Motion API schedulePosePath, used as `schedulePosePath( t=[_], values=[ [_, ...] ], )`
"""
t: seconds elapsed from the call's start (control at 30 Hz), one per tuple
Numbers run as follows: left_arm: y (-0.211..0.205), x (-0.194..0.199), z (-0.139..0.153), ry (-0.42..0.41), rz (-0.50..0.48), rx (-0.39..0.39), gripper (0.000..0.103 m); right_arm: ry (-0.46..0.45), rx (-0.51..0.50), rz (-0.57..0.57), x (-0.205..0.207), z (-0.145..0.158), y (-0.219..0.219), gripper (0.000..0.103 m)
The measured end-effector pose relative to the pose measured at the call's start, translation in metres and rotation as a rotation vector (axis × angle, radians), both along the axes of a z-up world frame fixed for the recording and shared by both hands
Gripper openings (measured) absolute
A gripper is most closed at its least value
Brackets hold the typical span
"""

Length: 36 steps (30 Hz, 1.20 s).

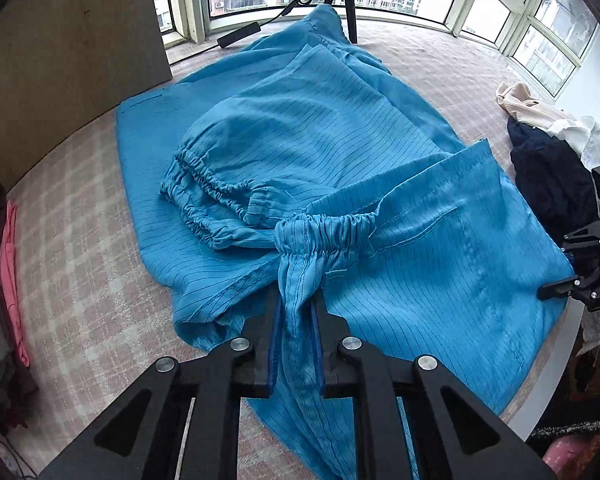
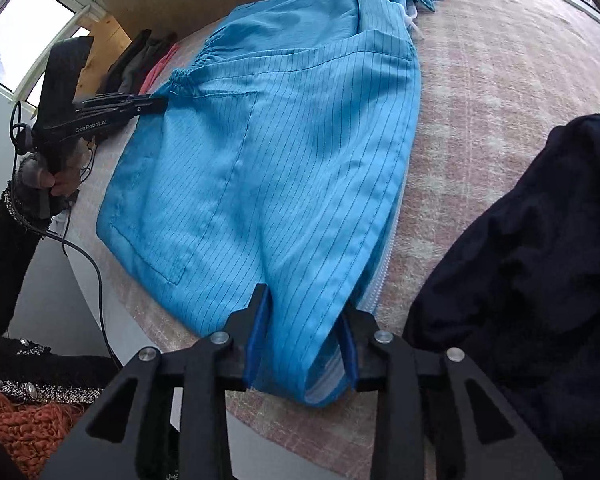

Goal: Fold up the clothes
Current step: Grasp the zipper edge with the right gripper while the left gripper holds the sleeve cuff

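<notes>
Left wrist view shows the blue garment (image 1: 300, 152) spread across the surface (image 1: 80, 208), partly folded: one sleeve already lies across the body with its elastic cuff (image 1: 216, 200) resting on top, and the second cuff (image 1: 324, 236) is bunched and pulled toward the near edge. I'd say the fold is somewhere in its middle; the sleeves look gathered in, but the body has not been doubled over, and a pile of other clothes (image 1: 552, 164) waits off to the right.

The left gripper (image 1: 296, 312) has its jaws nearly closed, pinching a strand of the blue fabric just below that second cuff; cloth runs straight between the pads.

In the right wrist view, the right gripper (image 2: 304, 320) stands with jaws set wider apart, and the garment's corner beside the zip edge (image 2: 380, 280) fills the gap between them. Whether it is truly clamped there, I cannot tell.
</notes>
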<state>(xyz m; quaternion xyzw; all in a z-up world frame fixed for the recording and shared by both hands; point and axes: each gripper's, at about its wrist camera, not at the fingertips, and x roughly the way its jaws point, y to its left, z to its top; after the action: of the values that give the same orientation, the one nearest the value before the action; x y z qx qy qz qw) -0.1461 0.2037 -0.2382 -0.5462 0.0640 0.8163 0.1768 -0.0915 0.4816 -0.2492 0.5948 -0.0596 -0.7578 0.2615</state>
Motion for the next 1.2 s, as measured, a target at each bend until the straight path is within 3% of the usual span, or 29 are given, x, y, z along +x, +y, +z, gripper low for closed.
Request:
schedulePosePath(
  t=[0.03, 0.1, 0.17, 0.27, 0.3, 0.33, 0.37, 0.43, 0.7, 0.87, 0.9, 1.0, 1.03, 1.13, 1.2],
  values=[
    [-0.001, 0.0, -0.002, 0.004, -0.006, -0.003, 0.033, 0.002, 0.0, 0.001, -0.002, 0.001, 0.0, 0.032],
    [0.0, -0.003, -0.01, -0.007, -0.013, -0.019, 0.046, 0.003, 0.001, 0.007, -0.005, 0.001, 0.0, 0.032],
    [-0.001, -0.009, -0.02, -0.049, -0.012, 0.001, 0.046, 0.006, 0.008, 0.017, -0.008, 0.001, -0.002, 0.032],
    [0.003, -0.008, -0.028, -0.071, -0.033, 0.023, 0.04, 0.027, 0.028, 0.04, -0.01, 0.0, -0.008, 0.032],
    [0.005, -0.007, -0.03, -0.071, -0.045, 0.022, 0.033, 0.033, 0.034, 0.047, -0.01, 0.0, -0.01, 0.032],
    [0.004, -0.007, -0.03, -0.095, -0.048, 0.044, 0.011, 0.036, 0.034, 0.053, -0.011, 0.0, -0.01, 0.031],
    [0.003, -0.006, -0.031, -0.12, -0.049, 0.066, 0.004, 0.038, 0.034, 0.058, -0.011, 0.0, -0.011, 0.025],
    [-0.004, -0.004, -0.029, -0.154, -0.003, 0.086, 0.004, 0.023, 0.006, 0.076, -0.012, 0.002, -0.012, 0.009],
    [-0.024, 0.055, 0.003, -0.209, 0.071, 0.134, 0.005, -0.065, -0.093, 0.141, 0.011, 0.013, -0.008, 0.007],
    [-0.029, 0.033, -0.032, -0.235, 0.157, 0.074, 0.016, -0.101, -0.024, 0.092, 0.002, -0.011, -0.01, 0.008],
    [-0.029, 0.029, -0.033, -0.225, 0.163, 0.067, 0.017, -0.106, -0.009, 0.08, -0.001, -0.013, -0.01, 0.008],
    [-0.029, 0.031, -0.01, -0.161, 0.157, 0.019, 0.021, -0.073, 0.079, 0.098, 0.001, 0.003, -0.007, 0.024],
    [-0.031, 0.037, 0.003, -0.12, 0.15, 0.012, 0.027, -0.037, 0.105, 0.1, 0.004, 0.015, -0.003, 0.03],
    [-0.04, 0.059, 0.038, -0.031, 0.157, 0.038, 0.031, 0.072, 0.111, 0.059, 0.004, 0.051, 0.008, 0.031],
    [-0.034, 0.073, 0.051, 0.006, 0.125, 0.066, 0.03, 0.144, 0.057, 0.031, -0.007, 0.07, 0.008, 0.031]
  ],
)
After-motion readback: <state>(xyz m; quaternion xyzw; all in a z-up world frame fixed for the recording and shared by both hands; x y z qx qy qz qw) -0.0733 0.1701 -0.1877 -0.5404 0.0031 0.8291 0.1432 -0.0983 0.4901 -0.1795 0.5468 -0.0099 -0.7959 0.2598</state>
